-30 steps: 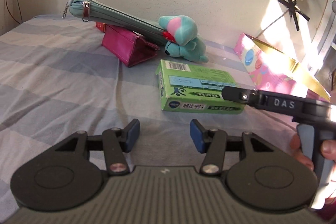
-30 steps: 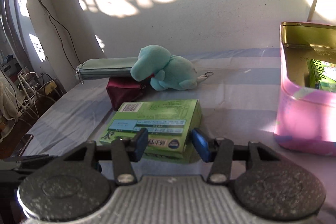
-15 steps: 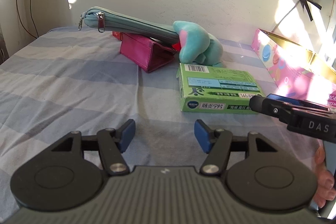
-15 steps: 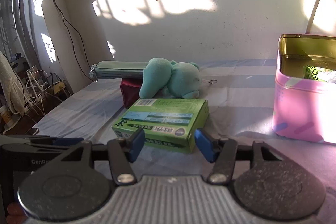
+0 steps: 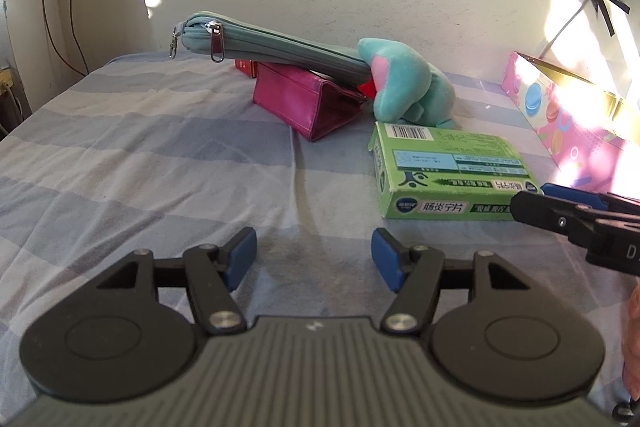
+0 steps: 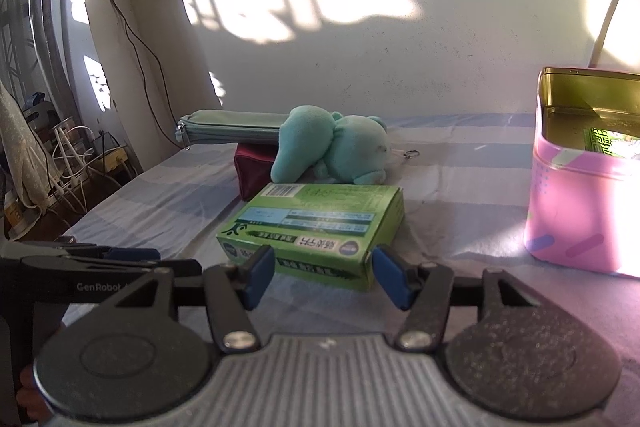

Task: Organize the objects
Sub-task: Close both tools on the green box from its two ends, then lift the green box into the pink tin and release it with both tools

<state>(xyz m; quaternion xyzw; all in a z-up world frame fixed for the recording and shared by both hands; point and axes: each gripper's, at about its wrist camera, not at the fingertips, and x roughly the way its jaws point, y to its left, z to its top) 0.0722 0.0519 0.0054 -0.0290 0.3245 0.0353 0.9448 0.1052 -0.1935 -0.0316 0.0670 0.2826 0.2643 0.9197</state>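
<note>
A: Medicine box [image 6: 316, 227], green, lies flat on the striped bedsheet [image 5: 140, 163], barcode end toward the teal plush toy [image 6: 336, 151].
B: Right gripper [image 6: 323, 273]?
A: Fingers spread, blue pads [image 6: 260, 271] either side of the box's near edge, apart from it, holding nothing.
B: Left gripper [image 5: 314, 259]?
A: Fingers spread too, empty, over bare sheet left of the box.
B: Surroundings?
A: Teal zip pouch [image 5: 272, 45] rests tilted across a magenta wallet [image 5: 308, 103], its far end against the plush. Pink tin [image 6: 580, 195] stands open, well right of the box; something green inside, unclear what.
</note>
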